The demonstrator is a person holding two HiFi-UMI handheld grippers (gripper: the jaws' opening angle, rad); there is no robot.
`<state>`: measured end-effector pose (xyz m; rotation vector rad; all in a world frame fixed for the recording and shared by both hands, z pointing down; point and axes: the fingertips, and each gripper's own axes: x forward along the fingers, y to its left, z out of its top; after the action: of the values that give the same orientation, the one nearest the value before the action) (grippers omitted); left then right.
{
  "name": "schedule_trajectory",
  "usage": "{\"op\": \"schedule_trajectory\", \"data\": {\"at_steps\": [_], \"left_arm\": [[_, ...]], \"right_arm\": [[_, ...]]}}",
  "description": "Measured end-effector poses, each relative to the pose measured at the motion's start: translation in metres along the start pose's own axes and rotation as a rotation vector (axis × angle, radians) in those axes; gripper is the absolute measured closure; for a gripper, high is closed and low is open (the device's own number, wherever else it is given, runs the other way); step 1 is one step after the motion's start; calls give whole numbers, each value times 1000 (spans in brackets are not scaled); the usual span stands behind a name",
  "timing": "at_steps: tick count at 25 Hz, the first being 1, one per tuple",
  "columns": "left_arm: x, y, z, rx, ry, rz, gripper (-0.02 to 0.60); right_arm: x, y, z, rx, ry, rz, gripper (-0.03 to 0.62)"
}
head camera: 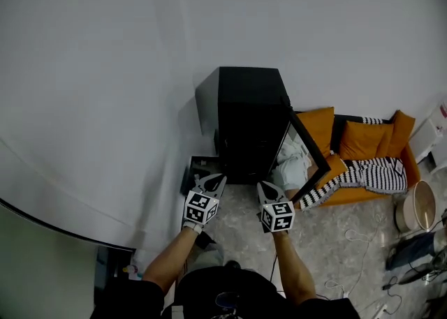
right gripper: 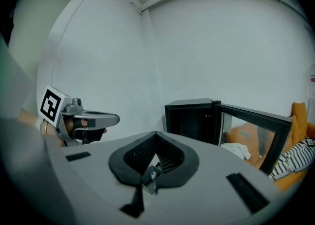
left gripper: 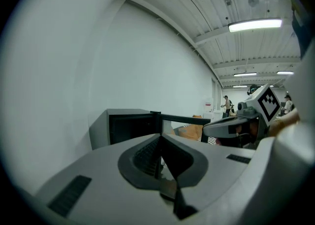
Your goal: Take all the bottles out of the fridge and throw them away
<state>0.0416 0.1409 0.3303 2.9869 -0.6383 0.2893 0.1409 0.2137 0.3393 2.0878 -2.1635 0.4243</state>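
Observation:
A small black fridge (head camera: 248,119) stands against the white wall with its glass door (head camera: 307,153) swung open to the right. Its inside looks dark in both gripper views, fridge (left gripper: 130,126) and fridge (right gripper: 194,118), and no bottle shows. My left gripper (head camera: 218,181) and my right gripper (head camera: 263,186) are held side by side just in front of the fridge, both shut with nothing between the jaws. The right gripper (left gripper: 221,126) shows in the left gripper view, and the left gripper (right gripper: 113,118) shows in the right gripper view.
An orange sofa (head camera: 363,143) with a striped cloth (head camera: 370,174) stands right of the fridge. A round bin (head camera: 417,206) and cables (head camera: 363,237) lie on the floor at the right. A white cloth (head camera: 290,167) lies behind the open door.

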Motion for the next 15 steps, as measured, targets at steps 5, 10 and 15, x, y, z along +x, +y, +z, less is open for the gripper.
{"op": "schedule_trajectory", "data": {"at_steps": [5,10,15], "left_arm": [[-5,-17,4,18,0,-13,575],[-6,-29,5,25,4,-20,575],[-5,-34,2,34,9,-22,575]], "right_arm": [[-21,-4,3,-9,-9,-10,586],[-32,-9,4,-12,-13,-17,586],[-35,-13,2,-15,-16,-17,586]]}}
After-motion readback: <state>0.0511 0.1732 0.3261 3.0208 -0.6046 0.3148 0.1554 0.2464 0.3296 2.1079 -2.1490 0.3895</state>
